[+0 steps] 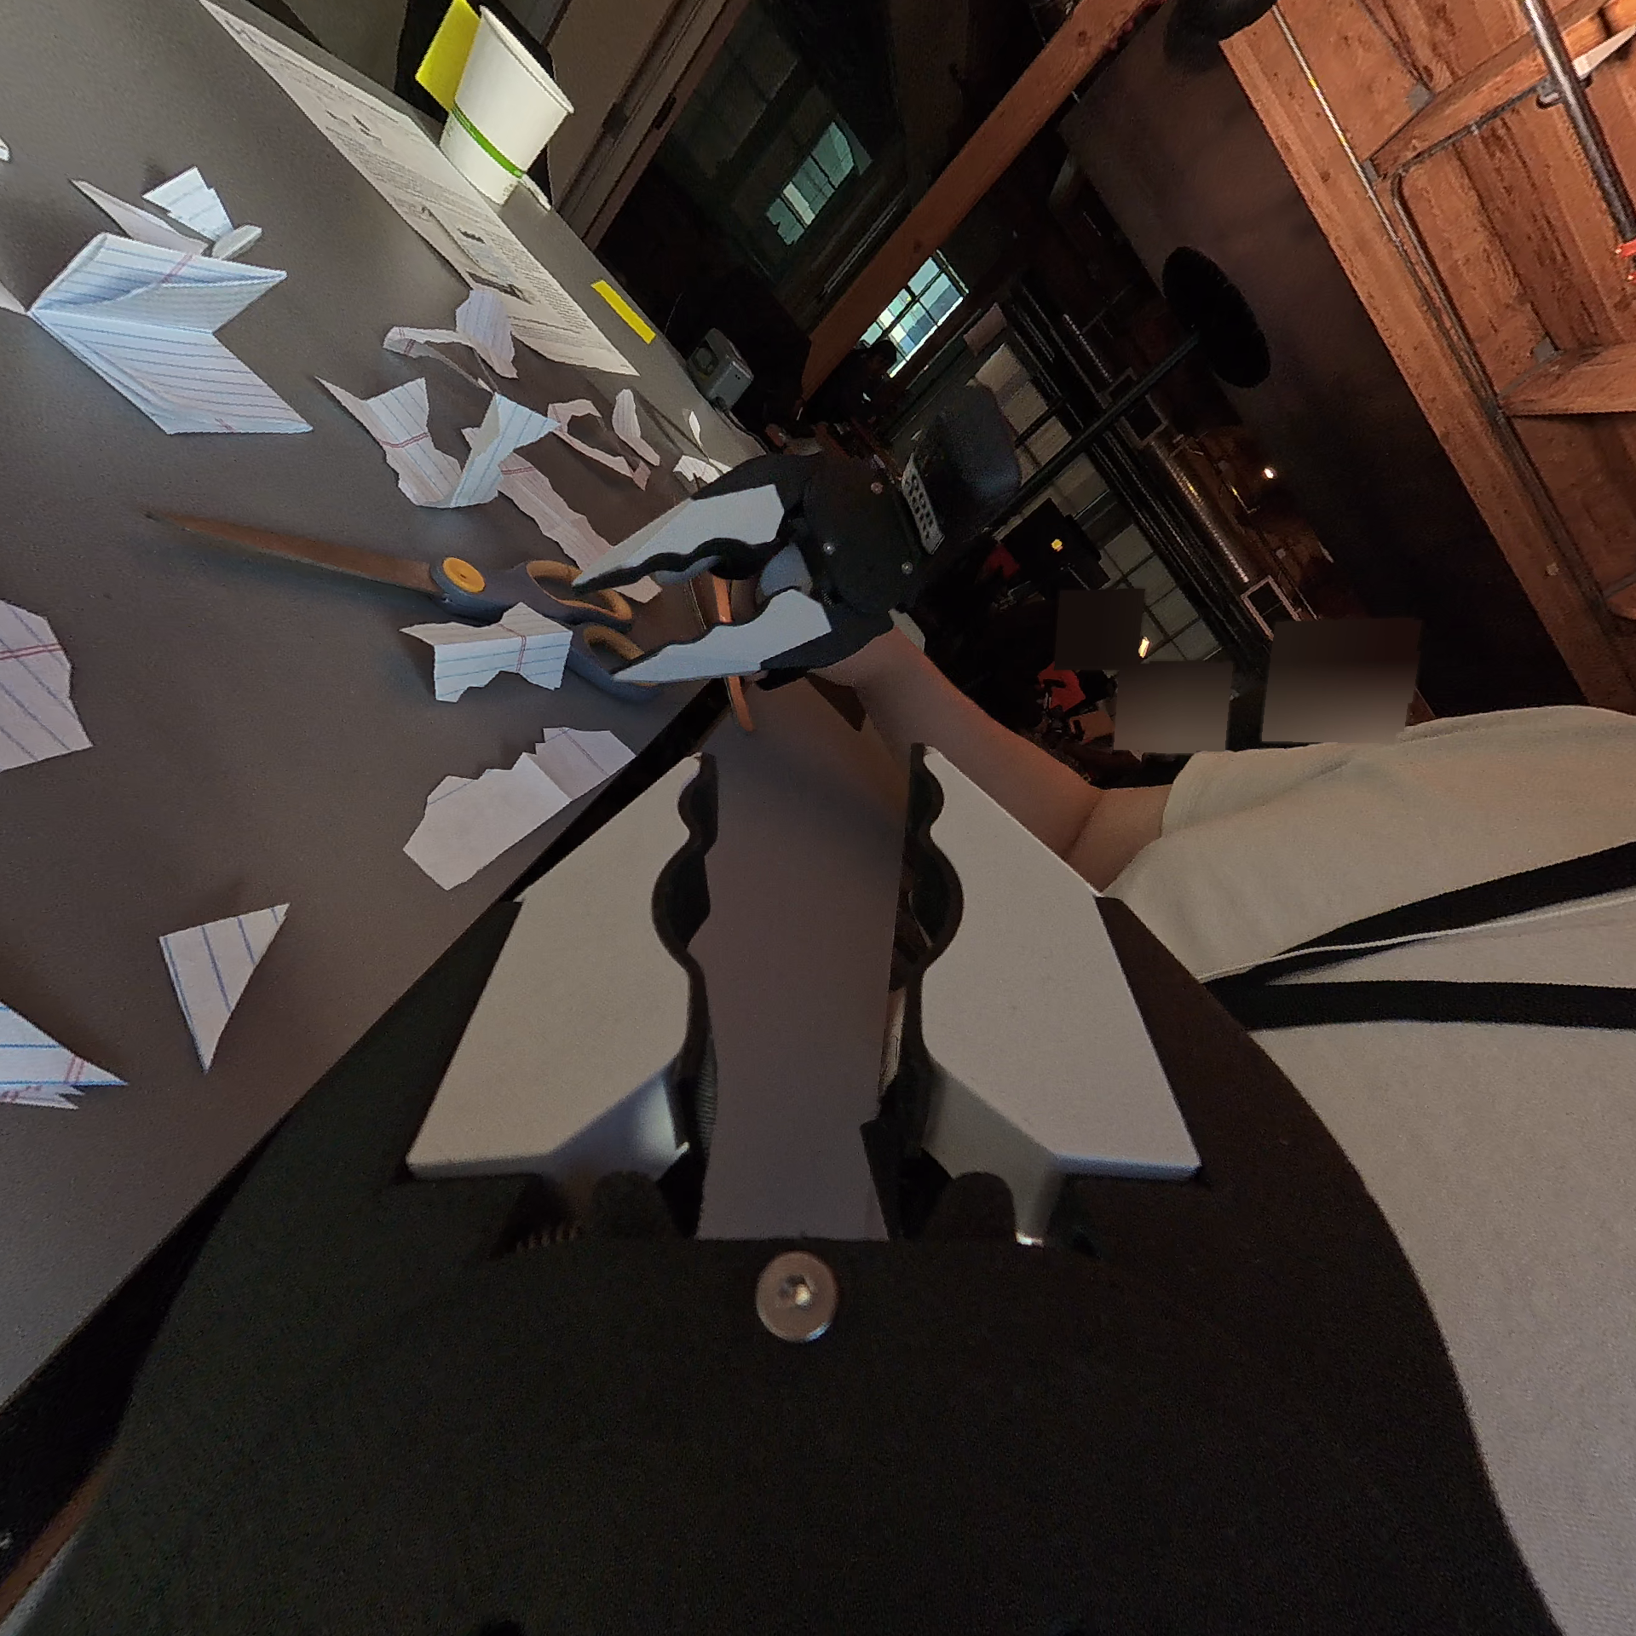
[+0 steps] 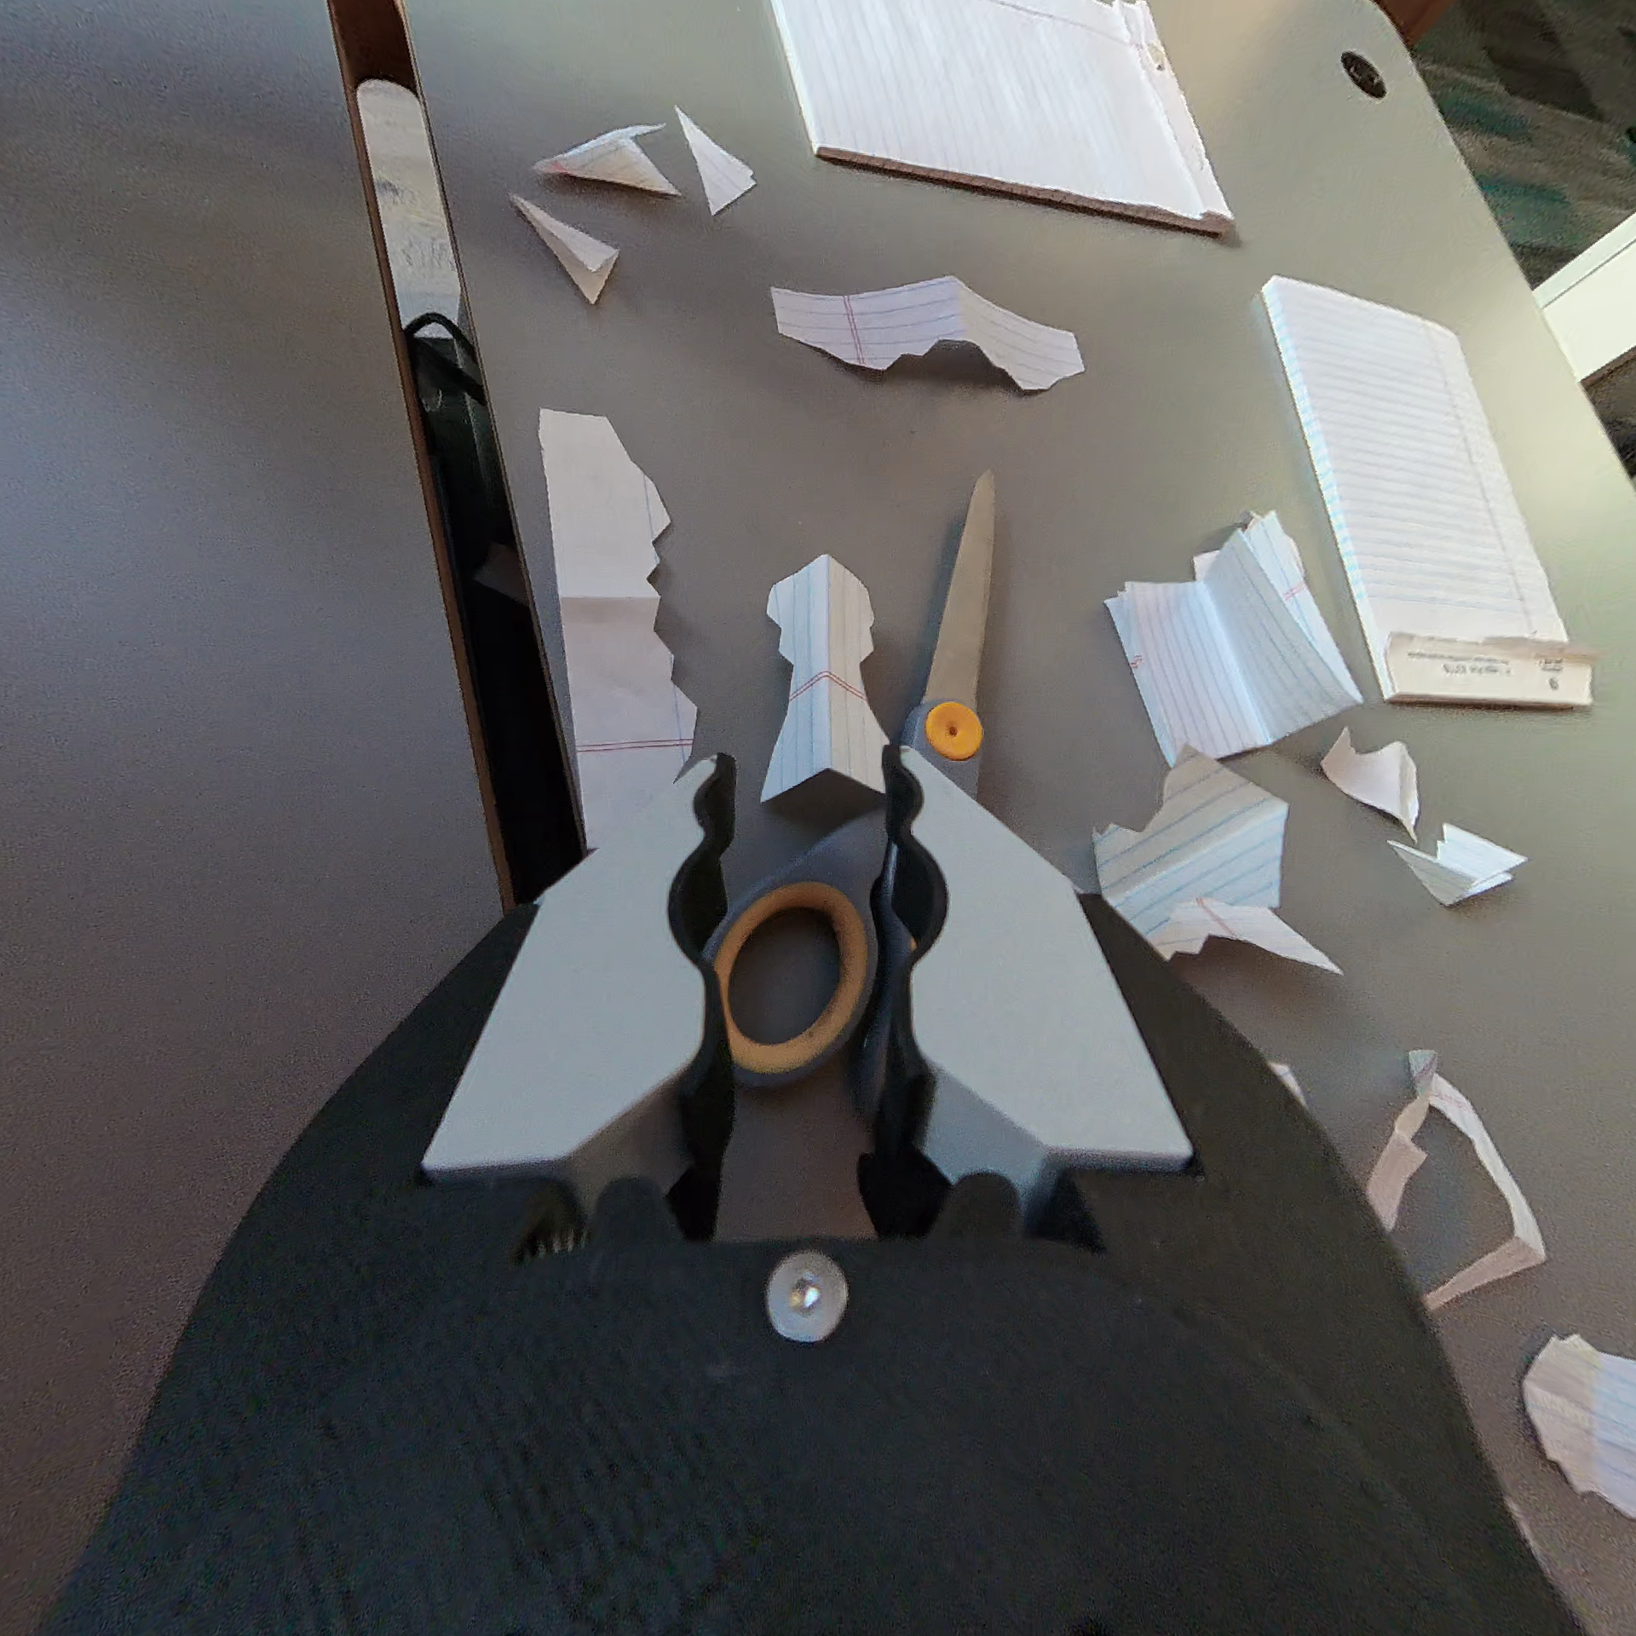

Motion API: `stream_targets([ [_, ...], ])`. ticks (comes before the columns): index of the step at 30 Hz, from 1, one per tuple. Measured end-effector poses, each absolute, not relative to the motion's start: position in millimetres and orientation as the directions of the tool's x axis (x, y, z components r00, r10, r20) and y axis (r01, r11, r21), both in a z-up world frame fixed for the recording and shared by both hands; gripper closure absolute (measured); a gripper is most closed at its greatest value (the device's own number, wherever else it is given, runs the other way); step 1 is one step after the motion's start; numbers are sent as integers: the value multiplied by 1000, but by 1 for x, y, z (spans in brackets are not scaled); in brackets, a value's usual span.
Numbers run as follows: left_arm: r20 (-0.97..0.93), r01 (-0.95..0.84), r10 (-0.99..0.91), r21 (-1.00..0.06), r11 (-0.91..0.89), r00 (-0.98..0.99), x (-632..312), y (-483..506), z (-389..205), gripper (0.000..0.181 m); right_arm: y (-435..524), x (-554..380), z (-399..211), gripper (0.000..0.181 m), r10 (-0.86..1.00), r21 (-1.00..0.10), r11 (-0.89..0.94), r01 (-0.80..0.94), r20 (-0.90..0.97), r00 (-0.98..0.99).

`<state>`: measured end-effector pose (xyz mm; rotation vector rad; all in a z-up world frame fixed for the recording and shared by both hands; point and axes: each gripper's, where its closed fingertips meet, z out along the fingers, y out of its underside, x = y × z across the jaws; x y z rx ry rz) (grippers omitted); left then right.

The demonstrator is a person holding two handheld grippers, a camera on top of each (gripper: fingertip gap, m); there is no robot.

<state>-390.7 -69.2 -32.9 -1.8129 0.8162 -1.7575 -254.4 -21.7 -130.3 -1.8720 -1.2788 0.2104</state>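
Scissors [image 2: 952, 673], one pair, grey handles with orange-lined loops and an orange pivot, lie flat on the grey table [image 2: 1018, 460], blades closed and pointing away from the right wrist camera. Right gripper [image 2: 801, 779] is low over the handle end, fingers straddling the near handle loop [image 2: 792, 974]; jaws stand apart, pads beside the loop but not clamped on it as far as shows. In the left wrist view the same right gripper [image 1: 611, 624] sits tilted down at the scissors [image 1: 372, 562] handles, a bare forearm [image 1: 974, 735] behind it.

A folded lined scrap [image 2: 823, 682] lies just beside the blade, touching the handle area. Lined paper scraps [image 2: 925, 332] are scattered all round, roughly a dozen or more in the right view; exact count unclear. Two lined pads: one at the far edge [image 2: 1009, 97], one to the right [image 2: 1408, 496].

Left gripper [image 1: 801, 770] is held off the table edge [image 1: 620, 797], rolled sideways, jaws apart, nothing between them. One white paper cup [image 1: 505, 97] with a green band stands far back on a printed sheet [image 1: 425, 195]. One yellow sticky strip [image 1: 622, 310] lies near it. The person's light shirt [image 1: 1416, 885] with black straps fills the right side.
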Motion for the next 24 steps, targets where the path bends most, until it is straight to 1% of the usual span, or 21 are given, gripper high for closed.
stream_targets([
  [2, 698, -88, -716, -714, -694, -13, -389, -73, -29, 140, -22, -258, -131, 150, 833, -687, -65, 724, 362, 419],
  [5, 687, -110, -726, -722, -683, -8, -388, -80, -30, 139, -23, -250, -134, 153, 828, -597, 27, 802, 463, 317],
  [7, 688, -120, -726, -721, -682, -7, -389, -85, -30, 139, -19, -244, -136, 155, 815, -548, 59, 834, 509, 277],
  [11, 685, -132, -729, -722, -679, 6, -391, -90, -33, 140, -6, -249, -144, 158, 786, -497, 107, 861, 573, 232],
  [12, 685, -135, -729, -721, -679, 9, -392, -90, -33, 140, -3, -250, -146, 163, 773, -475, 123, 871, 597, 216],
  [13, 685, -137, -728, -720, -680, 12, -392, -90, -33, 139, 1, -252, -146, 174, 754, -458, 138, 878, 624, 207],
  [14, 686, -138, -728, -719, -681, 15, -392, -89, -34, 140, 0, -256, -144, 181, 747, -468, 157, 870, 632, 205],
  [15, 684, -138, -729, -720, -680, 22, -392, -88, -34, 140, -1, -261, -141, 181, 756, -510, 150, 847, 612, 234],
  [17, 674, -126, -737, -728, -674, 49, -391, -83, -36, 140, -2, -267, -130, 181, 772, -636, 53, 770, 515, 372],
  [18, 664, -119, -745, -736, -667, 70, -390, -79, -38, 140, -4, -272, -121, 181, 778, -715, 4, 699, 441, 448],
  [20, 617, -127, -777, -767, -629, 123, -387, -72, -43, 140, -13, -280, -106, 181, 791, -856, -130, 500, 215, 573],
  [22, 535, -148, -826, -815, -560, 178, -382, -66, -48, 140, -23, -285, -95, 181, 780, -920, -279, 277, -49, 624],
  [23, 499, -161, -846, -834, -528, 189, -378, -64, -49, 140, -30, -287, -86, 181, 774, -925, -349, 151, -193, 603],
  [24, 470, -169, -862, -849, -500, 190, -374, -63, -48, 140, -36, -288, -78, 181, 755, -905, -425, 26, -338, 563],
])
